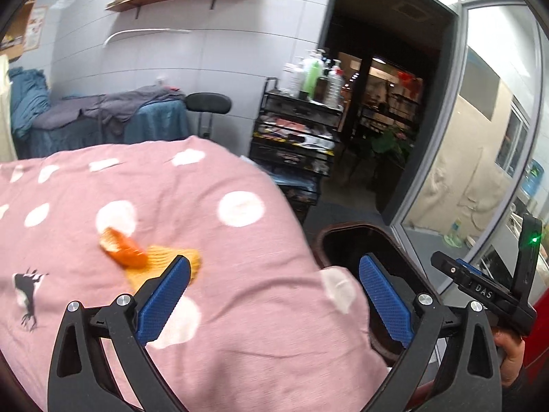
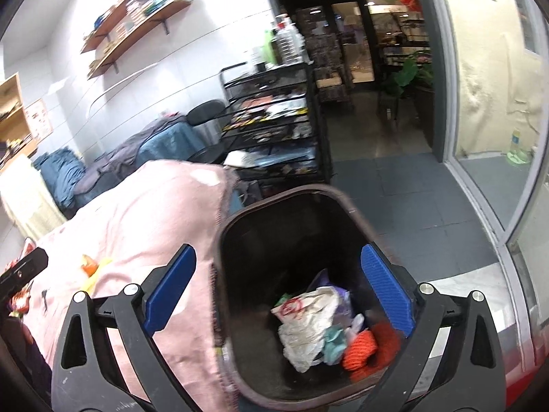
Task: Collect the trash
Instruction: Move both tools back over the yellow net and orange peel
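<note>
Peel: an orange peel (image 1: 123,249) is lying on the pink dotted blanket (image 1: 240,309), long axis slanting up-left to down-right, on a yellow scrap (image 1: 164,261).
Left gripper (image 1: 274,298): hovering wide open and empty; peel sitting ahead and left, just beyond its left finger.
Right gripper (image 2: 278,295): gaping empty over the trash bin (image 2: 240,219), farther from the peel.
Bin: standing beside the blanket's right edge, holding crumpled wrappers (image 2: 308,322).
Obstacles: none seeming to block the peel.
</note>
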Motion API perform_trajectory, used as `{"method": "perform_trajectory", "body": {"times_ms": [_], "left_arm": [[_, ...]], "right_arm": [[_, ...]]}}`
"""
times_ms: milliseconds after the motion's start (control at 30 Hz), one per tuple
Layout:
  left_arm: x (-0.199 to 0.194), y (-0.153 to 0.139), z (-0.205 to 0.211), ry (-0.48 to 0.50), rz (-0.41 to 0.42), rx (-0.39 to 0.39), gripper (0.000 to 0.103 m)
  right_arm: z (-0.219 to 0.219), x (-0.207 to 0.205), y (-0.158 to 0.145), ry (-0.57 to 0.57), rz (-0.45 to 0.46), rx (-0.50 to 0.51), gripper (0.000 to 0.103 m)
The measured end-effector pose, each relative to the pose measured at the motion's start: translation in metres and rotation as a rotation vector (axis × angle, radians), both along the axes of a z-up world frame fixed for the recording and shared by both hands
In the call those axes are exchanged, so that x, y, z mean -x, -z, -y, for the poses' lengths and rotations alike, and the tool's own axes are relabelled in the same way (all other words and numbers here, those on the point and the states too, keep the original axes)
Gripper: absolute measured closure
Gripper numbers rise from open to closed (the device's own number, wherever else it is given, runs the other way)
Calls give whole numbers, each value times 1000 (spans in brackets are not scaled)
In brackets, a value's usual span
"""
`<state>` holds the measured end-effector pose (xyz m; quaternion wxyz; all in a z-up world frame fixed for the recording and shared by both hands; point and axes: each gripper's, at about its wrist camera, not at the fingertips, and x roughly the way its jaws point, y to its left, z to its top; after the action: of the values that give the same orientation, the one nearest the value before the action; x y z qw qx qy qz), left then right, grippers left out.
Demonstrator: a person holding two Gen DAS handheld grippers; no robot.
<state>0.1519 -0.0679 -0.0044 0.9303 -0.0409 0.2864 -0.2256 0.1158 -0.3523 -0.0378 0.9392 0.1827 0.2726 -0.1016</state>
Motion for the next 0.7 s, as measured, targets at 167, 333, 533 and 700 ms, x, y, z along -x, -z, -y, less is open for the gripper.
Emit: {"method": "perform_trajectory", "body": {"times_ms": [167,333,533,700], "left_arm": [[-1,7,-40,-80,-27,-25,5],[-4,15,-79,-135,-61,-69,5],[-13,30,-119,-190,-132,-108,5],[-24,42,-140,-218,-193,-124,5]], "right_arm": [[-37,-16,-2,-117,-13,-4,7],[-79,-35,-5,-270,-50,6,7],[-145,-62,-5,-481,-118,71,7],[-199,-90,-1,-637,-180,148,7]]}}
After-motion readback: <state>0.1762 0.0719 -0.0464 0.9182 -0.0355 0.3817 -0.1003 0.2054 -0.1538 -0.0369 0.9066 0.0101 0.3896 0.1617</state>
